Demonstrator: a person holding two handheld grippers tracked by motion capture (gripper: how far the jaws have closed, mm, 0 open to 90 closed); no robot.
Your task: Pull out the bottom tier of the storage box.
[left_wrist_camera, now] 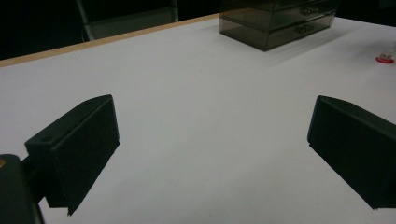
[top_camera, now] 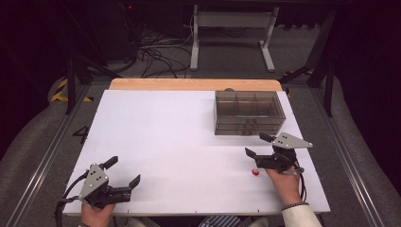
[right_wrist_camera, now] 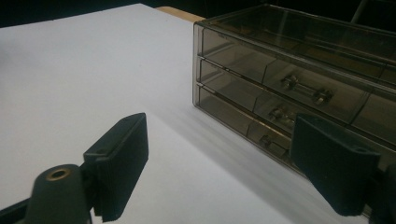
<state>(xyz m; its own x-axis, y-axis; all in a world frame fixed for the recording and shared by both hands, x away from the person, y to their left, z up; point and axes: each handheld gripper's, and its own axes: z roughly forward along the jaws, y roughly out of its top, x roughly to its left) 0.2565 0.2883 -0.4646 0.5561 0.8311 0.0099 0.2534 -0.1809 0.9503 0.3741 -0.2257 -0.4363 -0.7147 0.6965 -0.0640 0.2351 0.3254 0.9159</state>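
Observation:
A smoky see-through drawer box (top_camera: 249,112) stands at the back right of the white table (top_camera: 179,137); the right gripper view shows the drawer box (right_wrist_camera: 299,79) with three stacked drawers with small handles. My right gripper (top_camera: 257,144) hovers just in front of it, open, nothing between the jaws (right_wrist_camera: 224,163). A small red-and-white object (top_camera: 255,172) lies on the table beside the right hand. My left gripper (top_camera: 124,171) rests near the front left edge, open and holding nothing (left_wrist_camera: 212,144). From there the drawer box (left_wrist_camera: 280,23) and the red object (left_wrist_camera: 385,58) lie far off.
A wooden strip (top_camera: 194,84) borders the table's far edge. Beyond it stand a white metal frame (top_camera: 231,28) and loose cables (top_camera: 156,52) on the floor. Metal rails run along both sides of the table.

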